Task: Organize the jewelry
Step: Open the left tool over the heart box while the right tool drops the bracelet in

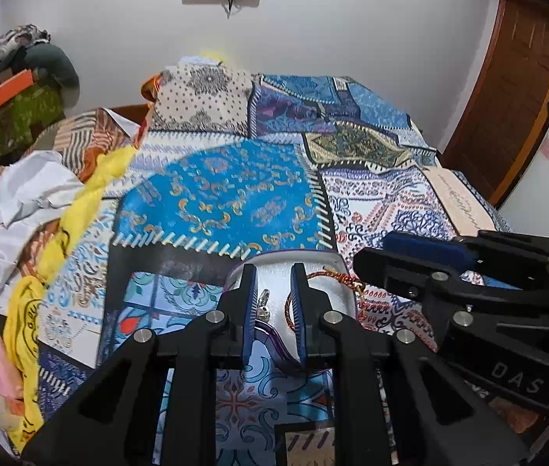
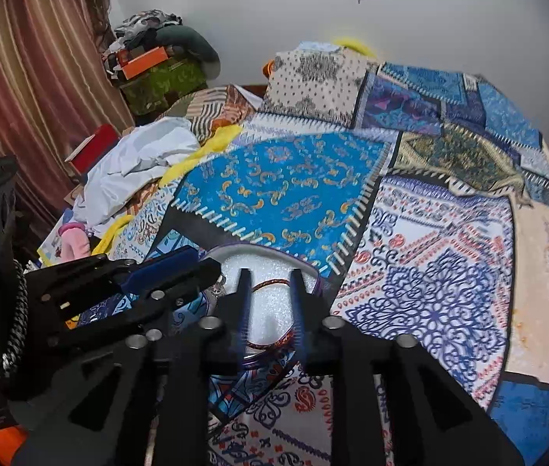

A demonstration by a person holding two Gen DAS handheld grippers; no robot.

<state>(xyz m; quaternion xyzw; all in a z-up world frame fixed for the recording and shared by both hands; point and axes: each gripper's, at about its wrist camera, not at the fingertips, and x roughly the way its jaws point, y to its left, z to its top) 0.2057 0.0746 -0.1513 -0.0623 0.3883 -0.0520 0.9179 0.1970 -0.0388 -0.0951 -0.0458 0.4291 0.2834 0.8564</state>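
A small tray (image 1: 334, 262) with a purple rim and white foam lining lies on the patchwork bed cover; it also shows in the right wrist view (image 2: 270, 254). A red-orange braided cord bracelet (image 1: 327, 273) and a small silver piece (image 1: 263, 298) lie in it; the bracelet shows again in the right wrist view (image 2: 272, 282). My left gripper (image 1: 273, 275) hangs open over the tray's near rim, holding nothing. My right gripper (image 2: 270, 277) is open over the foam, its fingers straddling the bracelet. Each gripper shows in the other's view, the right one (image 1: 422, 256) and the left one (image 2: 193, 260).
A patchwork bed cover (image 1: 220, 194) spreads ahead. White, yellow and pink cloths (image 1: 22, 202) pile at the left. A wooden door (image 1: 507, 89) stands at the right. Bags and an orange box (image 2: 146, 62) stack by the striped curtain (image 2: 22, 77).
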